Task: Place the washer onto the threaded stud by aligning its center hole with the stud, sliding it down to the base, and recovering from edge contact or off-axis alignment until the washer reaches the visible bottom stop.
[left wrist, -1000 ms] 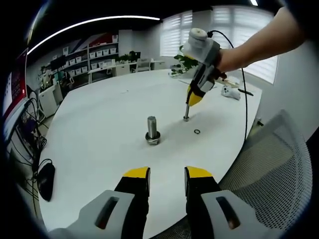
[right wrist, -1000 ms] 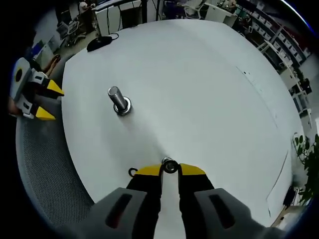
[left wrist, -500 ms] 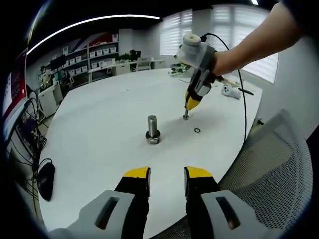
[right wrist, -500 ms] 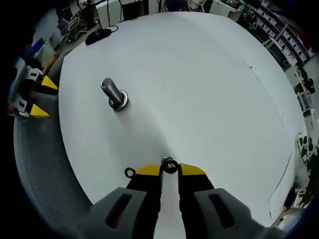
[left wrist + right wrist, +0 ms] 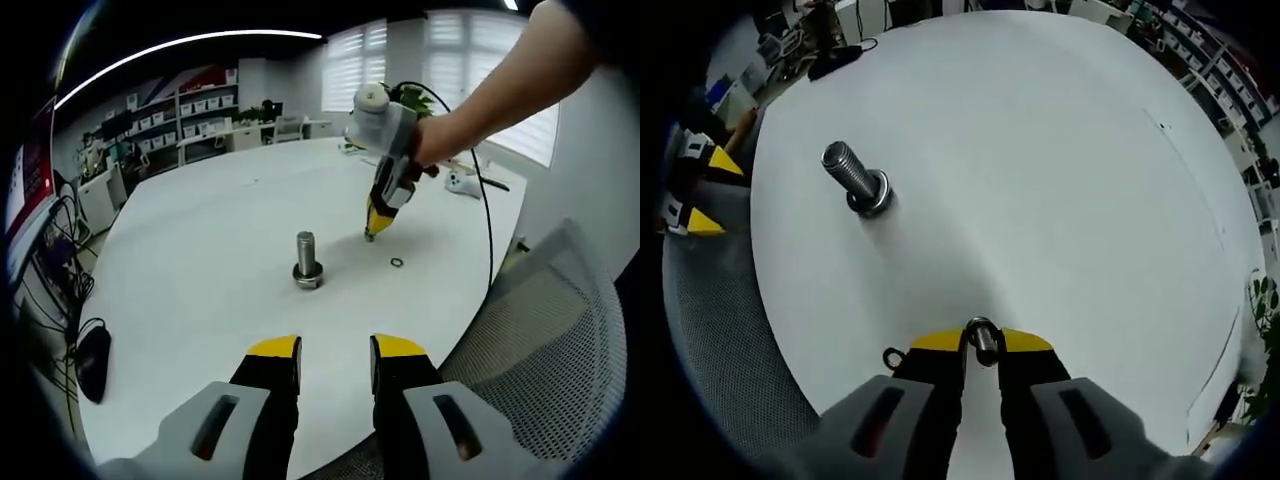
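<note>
Between right jaws: washer (image 5: 982, 333), gripped on edge, above worktop (image 5: 1060, 180)
Left gripper (image 5: 335, 352): jaws apart, empty, low over worktop edge
Beside right gripper (image 5: 980, 345): small ring (image 5: 894, 356)
Beyond: stud (image 5: 306, 262), upright mid-worktop

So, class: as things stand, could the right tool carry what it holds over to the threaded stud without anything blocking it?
Probably yes. The right tool is shut on a washer, and the white table between it and the upright threaded stud lies bare. The small ring sits off to the side.
</note>
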Tool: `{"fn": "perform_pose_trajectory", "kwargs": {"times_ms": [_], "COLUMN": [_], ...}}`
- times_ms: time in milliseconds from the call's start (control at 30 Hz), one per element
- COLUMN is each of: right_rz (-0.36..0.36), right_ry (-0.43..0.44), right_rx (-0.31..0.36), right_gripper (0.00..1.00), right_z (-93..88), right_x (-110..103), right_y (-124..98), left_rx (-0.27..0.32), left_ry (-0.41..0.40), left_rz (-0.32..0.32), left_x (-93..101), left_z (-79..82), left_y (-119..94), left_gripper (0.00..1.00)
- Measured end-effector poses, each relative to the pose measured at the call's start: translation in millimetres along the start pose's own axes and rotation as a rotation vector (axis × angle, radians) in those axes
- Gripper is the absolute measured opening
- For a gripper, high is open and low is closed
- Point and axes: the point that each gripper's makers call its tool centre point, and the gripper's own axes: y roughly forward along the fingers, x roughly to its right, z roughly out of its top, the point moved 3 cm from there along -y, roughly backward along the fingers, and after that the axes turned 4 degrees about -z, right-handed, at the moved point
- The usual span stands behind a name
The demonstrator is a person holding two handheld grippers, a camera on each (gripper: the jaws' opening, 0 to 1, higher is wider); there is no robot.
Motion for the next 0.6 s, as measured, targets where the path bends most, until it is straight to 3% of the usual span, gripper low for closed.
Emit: {"fn": "perform_pose_trajectory", "kwargs": {"times_ms": [600], "right_rz": [-0.021], "right_ry": [-0.019], "right_rx": [0.010], "right_gripper": [0.21], "right_z": [4.1], "right_x": [2.3], "right_y": [1.1], "left_rx": [0.006], "left_ry": [0.003], "left_rz": [0.002], "left_x": [-0.2], "left_z": [0.9], "left_y": [0.3], "left_gripper": [0.25]}}
